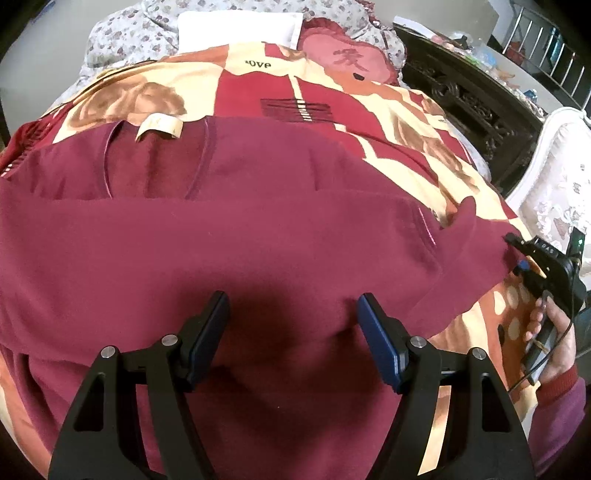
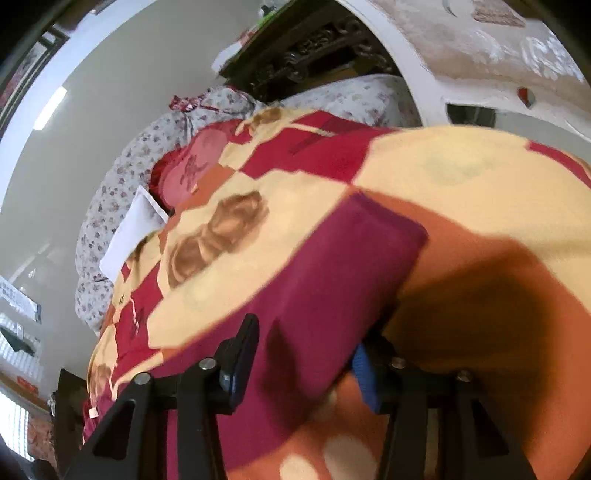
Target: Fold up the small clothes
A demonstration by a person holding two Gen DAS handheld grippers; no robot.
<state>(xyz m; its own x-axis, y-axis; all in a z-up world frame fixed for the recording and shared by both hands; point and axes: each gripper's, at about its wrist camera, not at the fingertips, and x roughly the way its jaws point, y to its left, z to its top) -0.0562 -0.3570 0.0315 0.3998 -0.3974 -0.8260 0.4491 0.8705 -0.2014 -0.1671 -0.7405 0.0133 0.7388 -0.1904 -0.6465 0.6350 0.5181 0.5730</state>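
A maroon sweater (image 1: pixel 229 236) lies spread on a patterned red and cream blanket (image 1: pixel 258 77), its collar and a cream label (image 1: pixel 159 127) at the far left. My left gripper (image 1: pixel 291 317) is open just above the sweater's middle. My right gripper (image 2: pixel 306 350) is open with the sweater's sleeve end (image 2: pixel 343 266) lying between its fingers; in the left wrist view the right gripper (image 1: pixel 517 254) sits at the sleeve's tip at the right edge.
A dark carved wooden cabinet (image 1: pixel 472 96) and a white upholstered chair (image 1: pixel 554 177) stand right of the bed. A floral quilt (image 1: pixel 122 33), a white pillow (image 1: pixel 240 26) and a red cushion (image 1: pixel 347 59) lie at the far end.
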